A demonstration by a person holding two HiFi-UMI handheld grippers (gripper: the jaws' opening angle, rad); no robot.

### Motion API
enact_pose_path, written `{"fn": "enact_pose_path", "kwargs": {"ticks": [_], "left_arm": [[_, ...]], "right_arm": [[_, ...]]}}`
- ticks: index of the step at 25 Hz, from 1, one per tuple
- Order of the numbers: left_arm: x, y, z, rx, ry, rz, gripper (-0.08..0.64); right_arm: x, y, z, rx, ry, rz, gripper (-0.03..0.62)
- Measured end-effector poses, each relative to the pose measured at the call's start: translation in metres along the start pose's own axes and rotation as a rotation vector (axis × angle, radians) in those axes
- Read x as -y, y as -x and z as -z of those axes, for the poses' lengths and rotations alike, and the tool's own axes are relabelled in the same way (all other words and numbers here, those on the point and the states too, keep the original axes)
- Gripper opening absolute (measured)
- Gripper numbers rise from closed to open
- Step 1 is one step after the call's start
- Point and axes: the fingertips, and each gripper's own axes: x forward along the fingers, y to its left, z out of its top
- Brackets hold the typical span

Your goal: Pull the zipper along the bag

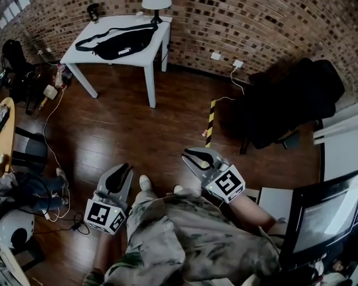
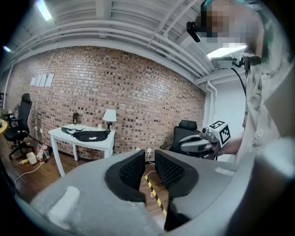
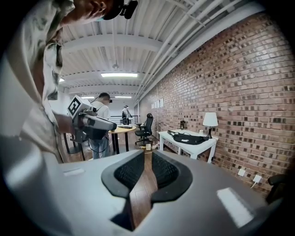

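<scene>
Bag (image 1: 123, 43) was seen lying on the bench (image 1: 84, 54), well apart from left gripper (image 1: 126, 167) and right gripper (image 1: 189, 155), both slightly spread and empty; a closer view was judged needed to read its zipper.

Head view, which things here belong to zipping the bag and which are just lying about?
For the job: black bag on the white table; left gripper and right gripper, both open and empty.
Just lying about: table lamp, black armchair, striped floor tape.
</scene>
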Motion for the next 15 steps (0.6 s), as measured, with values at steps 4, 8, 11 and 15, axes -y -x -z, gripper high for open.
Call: {"fn": "enact_pose_path", "kwargs": {"ticks": [4, 8, 11, 15], "left_arm": [[0.042, -0.013, -0.010, -0.014, -0.016, 0.002, 0.071], [0.063, -0.024, -0.011, -0.029, -0.010, 0.002, 0.071], [0.074, -0.030, -0.012, -0.039, -0.010, 0.002, 0.071], [0.082, -0.037, -0.007, -0.047, -0.011, 0.001, 0.071]], "right_arm": [[0.007, 0.031, -0.004, 0.030, 0.003, -0.020, 0.057], [0.014, 0.053, -0.007, 0.048, 0.004, -0.031, 0.057], [0.018, 0.063, -0.006, 0.057, 0.014, -0.039, 0.057], [0.023, 0.071, -0.004, 0.048, 0.016, -0.043, 0.055]]}}
